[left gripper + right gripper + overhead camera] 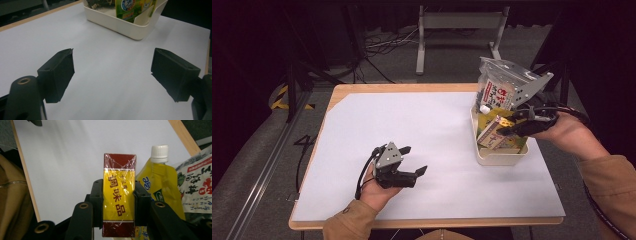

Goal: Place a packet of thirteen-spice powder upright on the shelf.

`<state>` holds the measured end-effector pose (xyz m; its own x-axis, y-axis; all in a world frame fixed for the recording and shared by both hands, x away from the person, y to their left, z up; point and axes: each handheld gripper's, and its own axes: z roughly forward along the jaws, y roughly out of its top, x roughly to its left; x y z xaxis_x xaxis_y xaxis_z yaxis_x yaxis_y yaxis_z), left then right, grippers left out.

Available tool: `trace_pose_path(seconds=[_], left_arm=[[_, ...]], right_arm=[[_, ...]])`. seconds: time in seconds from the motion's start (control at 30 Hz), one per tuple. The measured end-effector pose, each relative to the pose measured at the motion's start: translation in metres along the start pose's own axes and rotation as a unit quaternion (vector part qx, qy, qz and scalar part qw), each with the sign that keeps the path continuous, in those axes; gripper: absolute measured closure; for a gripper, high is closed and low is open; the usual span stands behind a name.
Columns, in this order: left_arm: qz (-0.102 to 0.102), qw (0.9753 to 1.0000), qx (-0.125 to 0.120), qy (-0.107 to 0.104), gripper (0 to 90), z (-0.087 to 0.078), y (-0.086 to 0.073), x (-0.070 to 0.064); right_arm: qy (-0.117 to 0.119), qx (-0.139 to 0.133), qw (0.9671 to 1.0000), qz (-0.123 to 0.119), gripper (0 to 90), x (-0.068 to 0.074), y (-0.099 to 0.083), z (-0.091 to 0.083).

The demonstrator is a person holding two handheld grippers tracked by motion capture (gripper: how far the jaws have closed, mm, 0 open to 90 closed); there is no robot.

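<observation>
You are clamping the right hand-held gripper on the seasoning box, one jaw on each long side, its long axis running along the jaws. The box is sitting over the cream bin at the worktop's right side, beside the yellow spout pouch and the snack bag. Your left hand-held gripper is hovering with jaws wide apart and nothing between them, well apart from the bin. Judgement: the right hand is the nearer one; whichever way the box goes next, up out of the bin or down into it, the travel runs along its long axis.
</observation>
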<state>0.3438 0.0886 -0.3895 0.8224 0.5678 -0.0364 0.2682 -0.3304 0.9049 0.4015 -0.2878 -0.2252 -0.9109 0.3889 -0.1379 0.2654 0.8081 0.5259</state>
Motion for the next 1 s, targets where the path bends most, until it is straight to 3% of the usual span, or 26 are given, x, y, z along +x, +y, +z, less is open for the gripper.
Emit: trace_pose_path(seconds=[0.53, 1.0], left_arm=[[-0.011, 0.9997, -0.009, 0.019, 19.1, -0.013, -0.003, 0.010], [-0.017, 0.9994, -0.010, 0.030, 18.6, -0.018, -0.007, 0.014]], right_arm=[[-0.023, 0.031, 0.9989, -0.027, 68.0, -0.011, -0.012, -0.001], [0.001, 0.062, 0.9967, -0.052, 68.0, -0.014, -0.015, 0.008]])
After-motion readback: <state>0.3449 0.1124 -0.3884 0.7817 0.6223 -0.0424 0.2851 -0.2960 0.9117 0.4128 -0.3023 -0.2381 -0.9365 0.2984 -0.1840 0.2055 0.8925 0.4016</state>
